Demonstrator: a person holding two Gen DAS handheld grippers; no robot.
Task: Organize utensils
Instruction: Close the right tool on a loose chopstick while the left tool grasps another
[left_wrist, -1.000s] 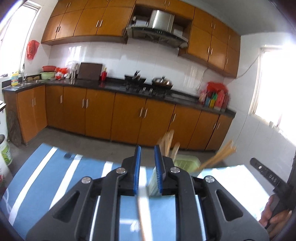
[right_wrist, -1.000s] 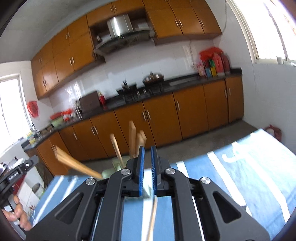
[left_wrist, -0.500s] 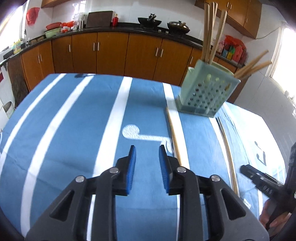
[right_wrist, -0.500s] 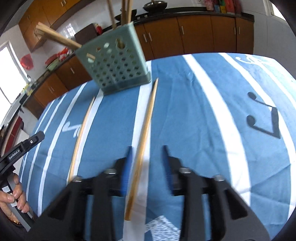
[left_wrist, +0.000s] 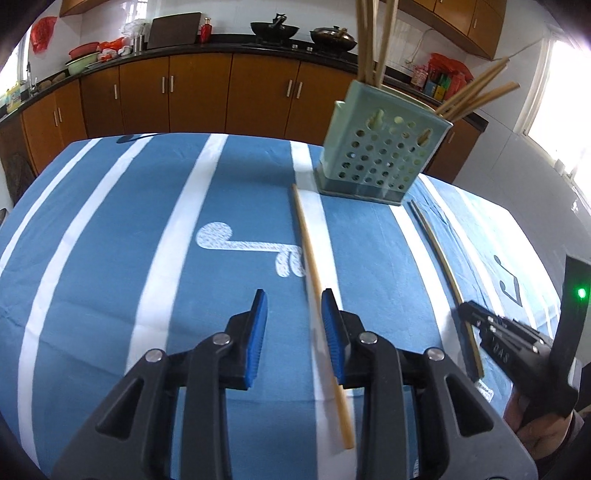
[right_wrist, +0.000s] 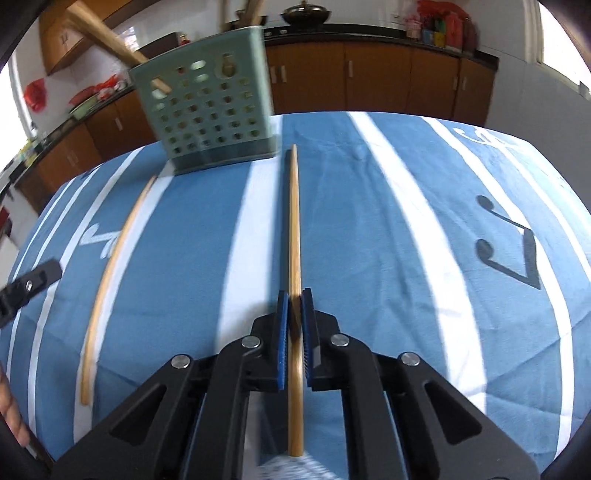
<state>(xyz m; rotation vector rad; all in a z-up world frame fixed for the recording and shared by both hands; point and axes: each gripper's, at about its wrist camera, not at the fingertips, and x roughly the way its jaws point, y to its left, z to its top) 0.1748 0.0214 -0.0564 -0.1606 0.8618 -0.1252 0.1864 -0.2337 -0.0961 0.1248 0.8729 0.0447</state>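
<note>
On the blue-striped counter (right_wrist: 406, 258), near its front edge, the right tongs (right_wrist: 294, 295) have just clamped one chopstick (right_wrist: 293, 221); the left tongs (left_wrist: 291, 306), still opening, straddle the other chopstick (left_wrist: 306, 240) unpinched, so lifting toward the green holder (left_wrist: 376, 158) at the far edge likely follows

In the left wrist view the upright chopsticks (left_wrist: 373, 37) in the green perforated holder (left_wrist: 376, 162) are cut off by the top edge, and the right hand-held gripper (left_wrist: 469, 314) hides part of the thin chopstick (left_wrist: 439, 247) under its tip. In the right wrist view the holder (right_wrist: 207, 107) is blurred, its sticks cropped at the top. A hand (right_wrist: 11, 413) shows only as fingers at the left edge.
</note>
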